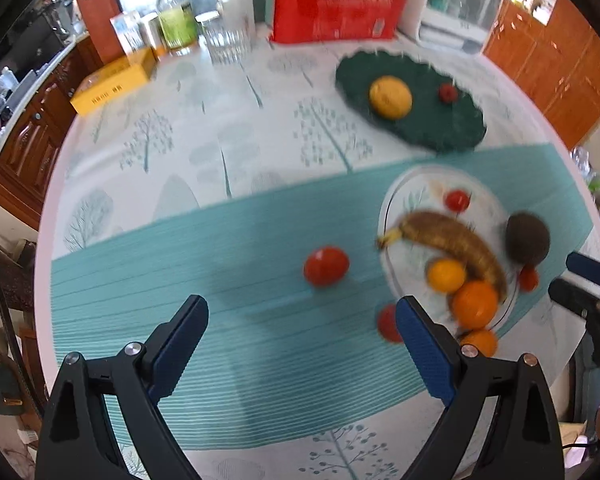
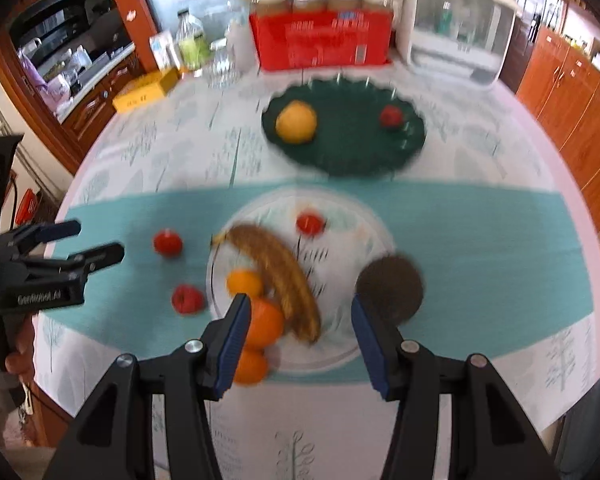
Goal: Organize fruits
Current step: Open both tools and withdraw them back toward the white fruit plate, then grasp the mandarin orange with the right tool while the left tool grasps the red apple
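A clear glass plate (image 2: 340, 216) on the teal runner holds a brown banana (image 2: 284, 280), a small orange (image 2: 244, 282), a bigger orange (image 2: 266, 324) and a small red fruit (image 2: 310, 222). A dark avocado (image 2: 390, 290) sits at its right rim, another orange (image 2: 252, 368) at its near rim. Two red fruits (image 2: 167, 242) (image 2: 187, 299) lie left of the plate. A green plate (image 2: 412, 148) behind holds a yellow fruit (image 2: 296, 122) and a red one (image 2: 391, 115). My right gripper (image 2: 298, 336) is open and empty over the plate's near edge. My left gripper (image 1: 300, 332) is open and empty, near a red fruit (image 1: 326, 266).
At the table's back stand a red rack of jars (image 2: 320, 40), a white appliance (image 2: 456, 36), bottles and glasses (image 2: 220, 60) and a yellow box (image 2: 146, 90). Wooden cabinets (image 2: 572, 92) stand to the right. The table edge is close below both grippers.
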A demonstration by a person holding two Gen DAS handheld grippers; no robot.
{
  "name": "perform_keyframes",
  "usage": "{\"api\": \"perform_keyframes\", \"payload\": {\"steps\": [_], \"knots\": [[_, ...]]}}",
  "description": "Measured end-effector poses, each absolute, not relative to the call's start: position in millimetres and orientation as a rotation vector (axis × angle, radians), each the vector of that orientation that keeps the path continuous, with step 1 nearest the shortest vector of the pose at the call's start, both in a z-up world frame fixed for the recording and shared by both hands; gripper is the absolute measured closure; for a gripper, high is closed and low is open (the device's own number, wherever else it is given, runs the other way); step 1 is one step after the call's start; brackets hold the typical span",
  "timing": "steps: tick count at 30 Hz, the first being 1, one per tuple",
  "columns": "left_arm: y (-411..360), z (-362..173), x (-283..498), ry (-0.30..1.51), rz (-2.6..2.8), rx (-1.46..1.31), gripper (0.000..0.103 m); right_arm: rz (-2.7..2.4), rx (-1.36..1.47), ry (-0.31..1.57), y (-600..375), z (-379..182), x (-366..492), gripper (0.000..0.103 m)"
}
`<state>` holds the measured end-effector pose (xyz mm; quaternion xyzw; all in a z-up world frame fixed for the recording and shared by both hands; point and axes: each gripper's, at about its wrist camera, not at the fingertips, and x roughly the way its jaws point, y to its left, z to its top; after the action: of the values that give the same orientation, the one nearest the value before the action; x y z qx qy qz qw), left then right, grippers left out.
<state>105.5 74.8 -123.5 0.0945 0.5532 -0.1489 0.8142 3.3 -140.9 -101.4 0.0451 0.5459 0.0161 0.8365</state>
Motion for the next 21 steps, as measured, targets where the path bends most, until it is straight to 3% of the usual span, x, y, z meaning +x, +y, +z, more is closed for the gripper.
{"api": "perform_keyframes", "payload": {"steps": [9, 21], "knots": [[74.0, -153.2, 94.3, 1.230, -0.386, 0.248, 0.012, 0.099, 0.128, 1.262, -117.4, -150.3, -16.5, 0.051], [38.3, -170.3, 84.3, 1.265, -0.529, 0.252, 0.026, 0.136, 0.157, 1.298, -98.0, -184.2, -4.7, 0.051]]}}
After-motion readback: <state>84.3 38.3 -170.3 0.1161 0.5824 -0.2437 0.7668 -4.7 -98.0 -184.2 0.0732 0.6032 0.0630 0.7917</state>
